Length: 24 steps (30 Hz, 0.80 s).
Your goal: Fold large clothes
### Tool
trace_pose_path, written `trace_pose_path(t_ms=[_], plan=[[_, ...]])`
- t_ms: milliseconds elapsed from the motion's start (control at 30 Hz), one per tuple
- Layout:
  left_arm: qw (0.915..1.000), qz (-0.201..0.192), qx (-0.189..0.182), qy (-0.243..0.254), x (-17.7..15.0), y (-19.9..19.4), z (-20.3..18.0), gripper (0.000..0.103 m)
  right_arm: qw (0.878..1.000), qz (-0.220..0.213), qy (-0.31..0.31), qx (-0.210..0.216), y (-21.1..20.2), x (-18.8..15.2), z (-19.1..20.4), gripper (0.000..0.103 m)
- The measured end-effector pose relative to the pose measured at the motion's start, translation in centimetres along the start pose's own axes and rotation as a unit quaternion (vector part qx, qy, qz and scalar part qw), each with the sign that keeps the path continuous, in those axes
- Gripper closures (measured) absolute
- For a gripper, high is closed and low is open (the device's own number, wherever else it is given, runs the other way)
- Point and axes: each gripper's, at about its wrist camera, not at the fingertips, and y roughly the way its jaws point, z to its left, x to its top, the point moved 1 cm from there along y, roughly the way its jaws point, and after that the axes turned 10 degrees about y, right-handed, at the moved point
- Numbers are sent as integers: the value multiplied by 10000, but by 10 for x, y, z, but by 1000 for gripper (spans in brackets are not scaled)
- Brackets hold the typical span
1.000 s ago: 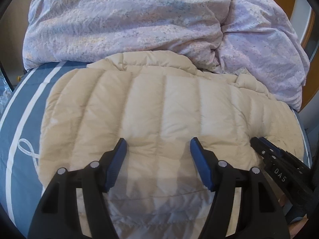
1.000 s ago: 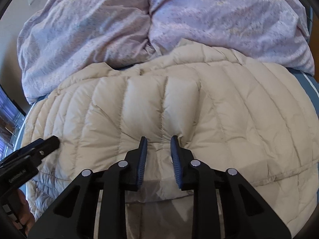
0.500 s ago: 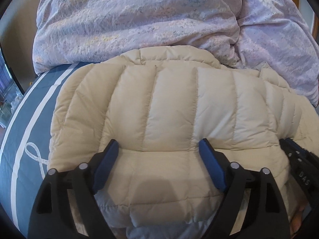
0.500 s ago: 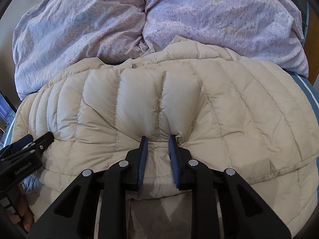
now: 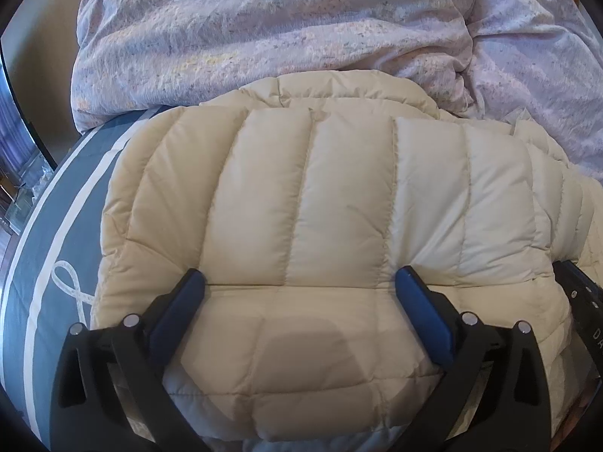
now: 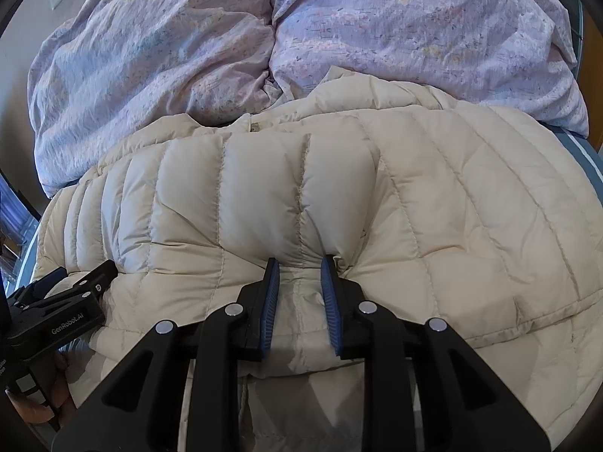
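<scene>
Bare blue sheet left of the puffy jacket is passable; heaped duvet blocks behind

jacket: quilted, smooth cloth | duvet: crinkled cloth | pads: ribbed

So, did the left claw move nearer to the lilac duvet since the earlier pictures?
Yes. The left claw has come forward over the cream jacket toward the lilac duvet, and its jaws are opening with nothing gripped.
</scene>
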Motion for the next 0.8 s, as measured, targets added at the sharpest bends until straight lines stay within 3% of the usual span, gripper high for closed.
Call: trace_pose_path(t_ms=[367,467,500,567,600,667,800], plan=[[10000,-24,-35,-24,0,0,0,2,10000,-7,8,27,1,0,-1,77],[9999,-21,-103,-62,0,-6,3,2,9998,119,-50,138,-1,3,-1,71],[9999,-3,-147,-85,-2,-11,5,2,9995,207,-88,202,-5,5,-1,63],[9996,-56,-250,-142,-8,-26,12,2,9994,226,-21,276,-16,11,-9,36],[9995,-72,-275,-153,-12,-33,16,2,9997,90,61,204,-28,13,-14,16],[9993,-97,-326,-157,-23,-50,28,2,9996,-118,113,212,-49,15,-22,14],[9989,-173,-391,-180,-55,-85,53,2,9992,9,205,353,-92,4,-48,14]])
